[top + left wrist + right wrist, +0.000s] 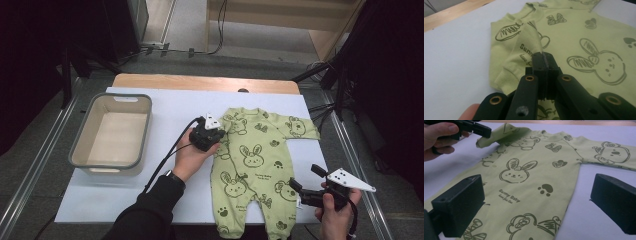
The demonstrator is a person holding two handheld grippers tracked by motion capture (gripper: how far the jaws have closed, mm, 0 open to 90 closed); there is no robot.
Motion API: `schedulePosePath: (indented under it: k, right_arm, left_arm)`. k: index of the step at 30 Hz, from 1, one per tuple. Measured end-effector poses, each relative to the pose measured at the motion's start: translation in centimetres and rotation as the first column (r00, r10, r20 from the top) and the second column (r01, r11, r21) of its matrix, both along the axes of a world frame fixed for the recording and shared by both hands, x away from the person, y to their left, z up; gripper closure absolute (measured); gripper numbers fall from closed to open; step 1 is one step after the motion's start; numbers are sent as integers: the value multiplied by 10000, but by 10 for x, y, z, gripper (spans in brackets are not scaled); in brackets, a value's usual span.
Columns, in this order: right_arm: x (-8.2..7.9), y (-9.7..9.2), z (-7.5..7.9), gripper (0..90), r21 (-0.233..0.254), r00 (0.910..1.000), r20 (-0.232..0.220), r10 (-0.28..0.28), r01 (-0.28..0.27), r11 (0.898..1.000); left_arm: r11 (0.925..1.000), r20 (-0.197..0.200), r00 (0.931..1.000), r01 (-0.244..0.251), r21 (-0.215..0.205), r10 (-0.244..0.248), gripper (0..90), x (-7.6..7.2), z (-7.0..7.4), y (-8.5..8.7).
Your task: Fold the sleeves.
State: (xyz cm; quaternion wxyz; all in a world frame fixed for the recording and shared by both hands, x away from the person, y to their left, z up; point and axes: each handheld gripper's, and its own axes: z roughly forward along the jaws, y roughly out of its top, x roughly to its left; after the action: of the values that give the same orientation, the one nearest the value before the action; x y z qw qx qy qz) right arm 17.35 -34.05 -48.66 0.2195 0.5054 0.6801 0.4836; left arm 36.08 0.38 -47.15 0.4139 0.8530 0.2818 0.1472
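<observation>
— White table [165,107] from above: what lies on it?
— A green romper [252,165] spread flat, grey tub [111,131] well left.
— And close up?
— Left claw [541,56] pinches the romper's folded sleeve [524,47]; right claw [300,187] gapes empty beside the leg.

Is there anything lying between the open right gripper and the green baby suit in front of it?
Nothing visible. The right gripper hovers open at the baby suit edge, with bare white table cover between. The left gripper is farther up, pinching a sleeve.
</observation>
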Motion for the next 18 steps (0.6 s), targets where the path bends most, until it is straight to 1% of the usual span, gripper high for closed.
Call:
schedulePosePath:
  k: [3, 6, 12, 15, 18]
  right_arm:
    - [0, 1, 0, 0, -11, 10000, -18, -3, 3, 10000]
    - [0, 0, 0, 0, -5, 10000, -15, -6, 6, 10000]
    - [0, -1, 0, 0, -5, 10000, -10, -20, 20, 10000]
    - [0, -1, 0, 0, -10, 10000, -6, -12, 12, 10000]
    - [0, -1, 0, 0, 2, 10000, -11, -4, 4, 10000]
  left_arm:
    - [9998, 63, 9999, 144, 138, -145, 895, -4, -3, -5]
    - [9992, -14, 9996, 291, 263, -290, 895, -7, -6, -8]
    - [9981, -154, 9986, 507, 337, -502, 894, -12, -12, -14]
    - [9968, -78, 9981, 611, 516, -608, 894, -14, -15, -16]
    - [9950, -113, 9975, 700, 706, -694, 894, -15, -19, -18]
